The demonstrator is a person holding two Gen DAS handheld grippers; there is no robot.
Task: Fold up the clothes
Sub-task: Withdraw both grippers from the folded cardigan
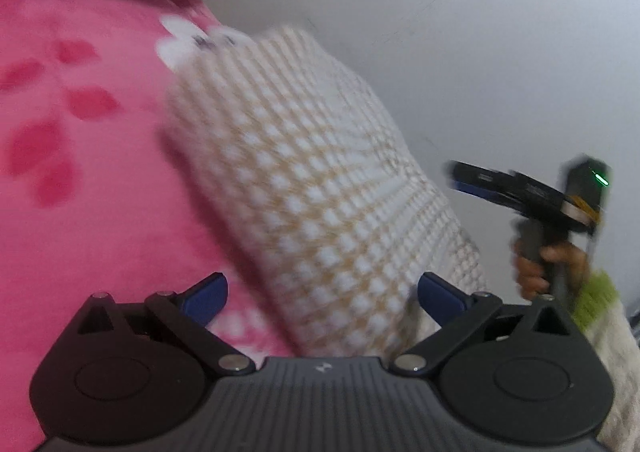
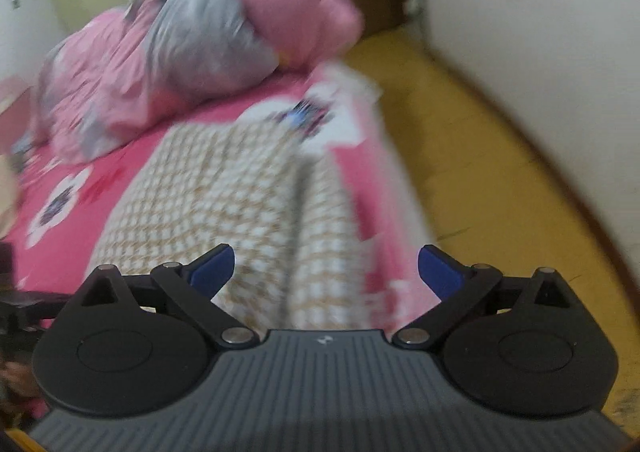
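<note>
Checked garment (image 2: 208, 188) and pillows (image 2: 192, 36) on pink bed (image 2: 120, 172).

The cream-and-tan checked knitted garment (image 2: 224, 212) lies on the bright pink flower-printed bedsheet (image 2: 120, 172), stretching from 6 o'clock up toward 12 in the right wrist view, directly ahead of the right gripper (image 2: 326, 272) and between its spread jaws. Behind it, at 11 o'clock, the crumpled pink-and-grey quilt (image 2: 192, 40) sits piled on the bed. The yellow floor (image 2: 480, 172) runs along the bed's side at 3 o'clock, the white wall (image 2: 540, 32) beyond it. In the left wrist view the garment lies ahead of the left gripper (image 1: 322, 298), sheet at 9 o'clock.
</note>
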